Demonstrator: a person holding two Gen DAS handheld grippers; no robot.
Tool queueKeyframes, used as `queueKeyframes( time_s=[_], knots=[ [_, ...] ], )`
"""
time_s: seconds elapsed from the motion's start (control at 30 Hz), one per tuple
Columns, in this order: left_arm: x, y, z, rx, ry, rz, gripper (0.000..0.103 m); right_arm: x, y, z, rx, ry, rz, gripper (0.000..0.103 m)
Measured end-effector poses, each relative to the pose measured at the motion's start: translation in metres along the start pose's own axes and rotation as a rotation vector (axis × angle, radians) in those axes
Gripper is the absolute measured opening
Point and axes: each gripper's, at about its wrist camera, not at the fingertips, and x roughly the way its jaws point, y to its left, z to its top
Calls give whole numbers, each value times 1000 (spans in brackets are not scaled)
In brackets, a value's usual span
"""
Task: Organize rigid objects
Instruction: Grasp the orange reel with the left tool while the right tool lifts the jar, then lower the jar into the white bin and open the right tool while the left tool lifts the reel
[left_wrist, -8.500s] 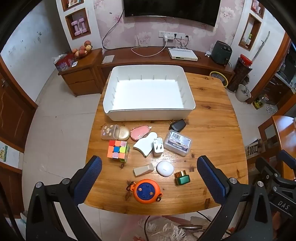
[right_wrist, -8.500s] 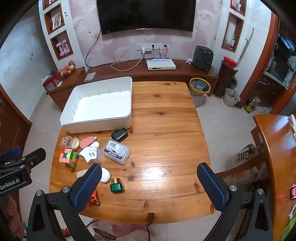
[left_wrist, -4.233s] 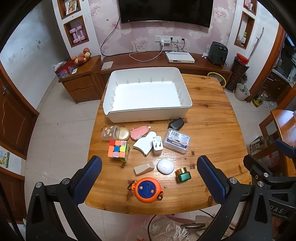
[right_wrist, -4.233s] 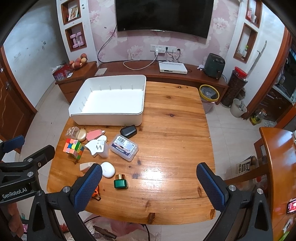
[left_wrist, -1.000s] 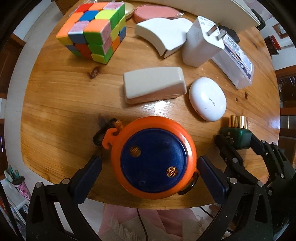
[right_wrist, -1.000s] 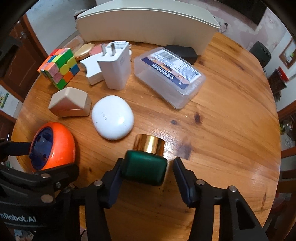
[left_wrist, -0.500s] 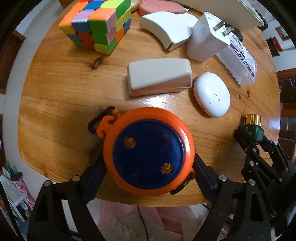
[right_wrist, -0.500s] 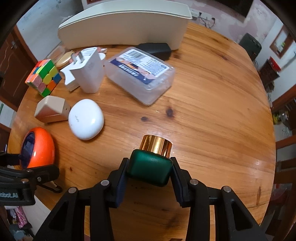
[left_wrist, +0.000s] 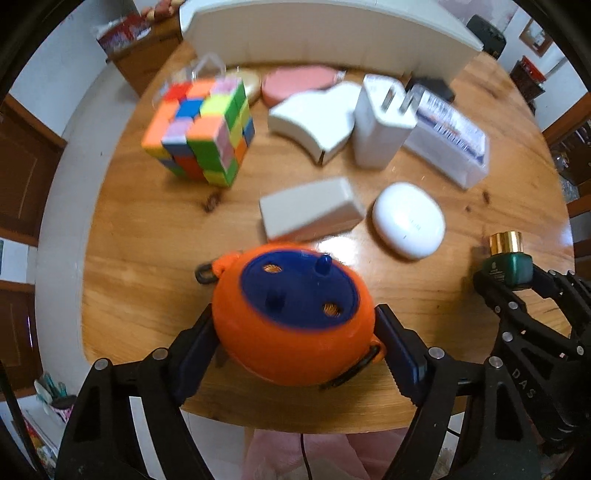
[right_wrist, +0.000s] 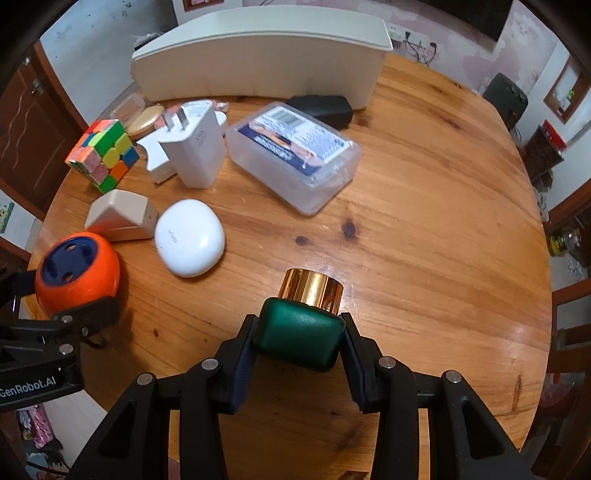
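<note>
My left gripper (left_wrist: 295, 343) is shut on the orange reel with a blue face (left_wrist: 291, 317) and holds it tilted, a little above the table's near edge; the reel also shows in the right wrist view (right_wrist: 75, 273). My right gripper (right_wrist: 299, 343) is shut on the green bottle with a gold cap (right_wrist: 301, 321), raised slightly off the wood; the bottle also shows in the left wrist view (left_wrist: 508, 258). The white bin (right_wrist: 258, 55) stands at the far side of the table.
On the wooden table (right_wrist: 424, 221) lie a colour cube (left_wrist: 199, 133), a beige wedge (left_wrist: 310, 214), a white earbud case (left_wrist: 408, 225), a white charger (left_wrist: 384, 122), a clear plastic box (right_wrist: 293, 162), a black adapter (right_wrist: 321, 107) and small compacts (left_wrist: 299, 81).
Both grippers have lifted their objects off the table. The orange reel has tilted up in the left gripper, and the green bottle has risen in the right one.
</note>
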Motion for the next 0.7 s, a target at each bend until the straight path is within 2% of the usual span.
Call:
queueKeyframes(
  time_s=[0.23,0.33,0.37,0.53,0.57,0.6,0.63,0.7],
  knots=[
    [-54,-8,-18,19,-68,-7,82,-24,-1,15,11,-44,22,43],
    [-74,-20,-8,50,-134,19,81,-43,-4,25,19,-78,32,43],
    [-70,-21,-1,57,-151,22,81,-48,-5,27,21,-89,32,43],
    [-112,-38,9,91,-234,43,80,-81,-13,46,30,-155,46,43],
    [-105,-40,23,95,-247,45,80,-88,-14,51,30,-171,45,43],
    [-112,-40,23,100,-259,45,71,-95,-15,57,31,-186,44,43],
    [-119,-42,32,108,-276,37,53,-100,-17,65,32,-200,47,43],
    [-114,-37,60,128,-296,57,28,-110,-21,77,38,-225,54,43]
  ],
)
